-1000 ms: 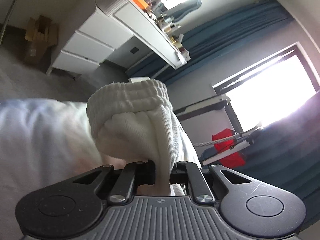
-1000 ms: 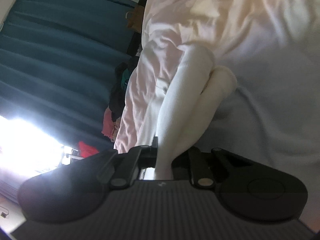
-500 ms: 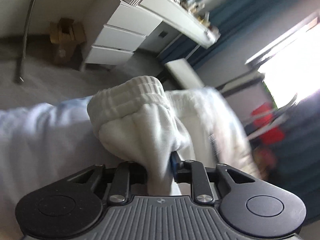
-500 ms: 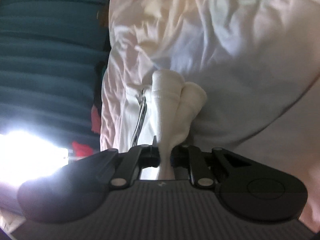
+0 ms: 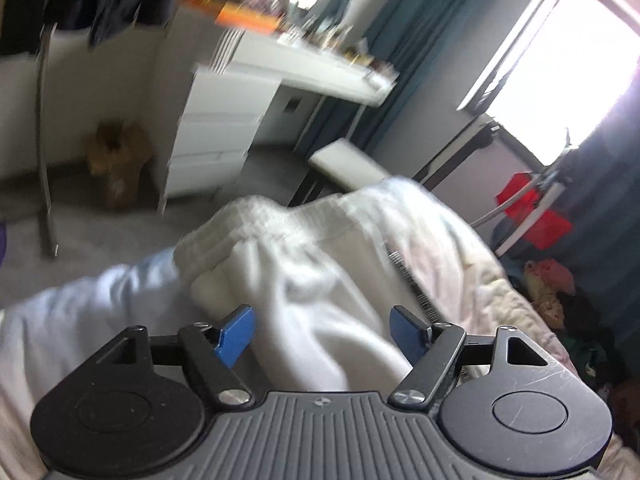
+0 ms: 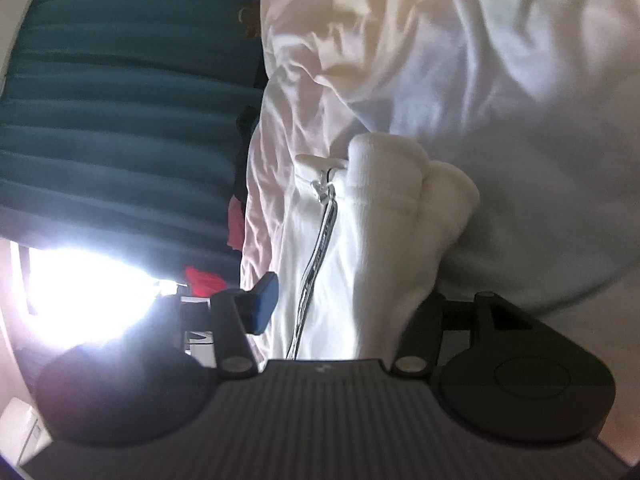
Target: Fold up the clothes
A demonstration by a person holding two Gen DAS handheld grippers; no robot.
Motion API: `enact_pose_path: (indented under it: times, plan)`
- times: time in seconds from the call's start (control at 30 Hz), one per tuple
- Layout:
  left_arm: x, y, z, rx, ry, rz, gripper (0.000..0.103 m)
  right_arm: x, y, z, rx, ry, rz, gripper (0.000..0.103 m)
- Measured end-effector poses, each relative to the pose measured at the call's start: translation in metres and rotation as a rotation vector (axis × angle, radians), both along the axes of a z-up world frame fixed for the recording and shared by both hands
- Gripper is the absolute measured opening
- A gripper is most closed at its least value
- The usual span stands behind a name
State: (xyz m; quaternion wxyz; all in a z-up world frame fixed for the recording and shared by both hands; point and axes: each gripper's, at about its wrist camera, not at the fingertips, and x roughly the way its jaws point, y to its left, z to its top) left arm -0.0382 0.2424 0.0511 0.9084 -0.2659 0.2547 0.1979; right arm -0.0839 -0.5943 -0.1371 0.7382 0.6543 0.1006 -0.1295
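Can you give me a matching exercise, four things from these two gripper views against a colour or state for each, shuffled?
1. left gripper
2. white garment
3. curtain
4. zipper

A. dark teal, hanging in folds
B. open, fingers apart around fabric
C. silvery, running along the cloth
D. bunched, ribbed cuff showing

Pairs: 1-B, 2-D, 3-A, 4-C

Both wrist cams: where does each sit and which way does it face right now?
Left wrist: on the left gripper, facing across the white garment toward desk and window; jaws open.
Right wrist: on the right gripper, facing the bedsheet and curtain; jaws open.
Shared: the garment with its zipper.
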Motion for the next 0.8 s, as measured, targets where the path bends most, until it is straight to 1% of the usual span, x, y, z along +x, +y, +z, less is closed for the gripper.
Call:
enact_pose_path:
  times: [0.07, 0.1, 0.17, 0.27, 0.37, 0.4, 0.43, 0.47, 0.5, 0.57, 0.6, 0.67, 0.73, 0.8]
  plan:
    - [0.004, -0.019, 0.008, 0.109, -0.012, -0.028, 0.08, 0.009, 0.0, -0.003, -0.054, 0.062, 0.02, 0.054]
    - [0.007, -0.026, 0.01, 0.133, -0.02, -0.052, 0.08, 0.014, 0.0, -0.004, -0.078, 0.087, 0.037, 0.054]
    - [0.011, -0.041, 0.011, 0.152, -0.043, -0.099, 0.08, 0.02, 0.002, -0.005, -0.125, 0.092, 0.052, 0.055]
    - [0.016, -0.066, 0.015, 0.195, -0.083, -0.162, 0.08, 0.024, 0.0, -0.004, -0.121, 0.062, 0.029, 0.057]
    - [0.022, -0.096, 0.013, 0.182, -0.144, -0.262, 0.082, 0.022, -0.005, -0.002, -0.061, -0.028, -0.022, 0.057]
    - [0.024, -0.109, 0.01, 0.182, -0.164, -0.308, 0.083, 0.021, -0.007, -0.002, -0.042, -0.055, -0.036, 0.057]
    - [0.027, -0.123, 0.005, 0.188, -0.182, -0.364, 0.087, 0.022, -0.008, -0.003, -0.035, -0.067, -0.039, 0.057]
    - [0.03, -0.138, 0.0, 0.195, -0.2, -0.419, 0.087, 0.023, -0.009, -0.004, -0.038, -0.066, -0.035, 0.057]
    - [0.033, -0.154, -0.006, 0.218, -0.205, -0.469, 0.087, 0.025, -0.009, -0.005, -0.047, -0.055, -0.028, 0.057]
    - [0.039, -0.188, -0.021, 0.283, -0.173, -0.559, 0.087, 0.027, -0.009, -0.008, -0.061, -0.026, -0.015, 0.056]
    - [0.043, -0.204, -0.03, 0.311, -0.148, -0.601, 0.087, 0.029, -0.009, -0.009, -0.067, -0.01, -0.011, 0.053]
    - [0.049, -0.224, -0.046, 0.337, -0.095, -0.643, 0.087, 0.034, -0.008, -0.008, -0.091, 0.052, 0.001, 0.047]
    - [0.057, -0.239, -0.061, 0.352, -0.041, -0.672, 0.087, 0.037, -0.005, -0.005, -0.124, 0.124, 0.001, 0.028]
    - [0.062, -0.252, -0.077, 0.405, 0.025, -0.698, 0.087, 0.039, -0.002, 0.0, -0.164, 0.189, -0.007, 0.019]
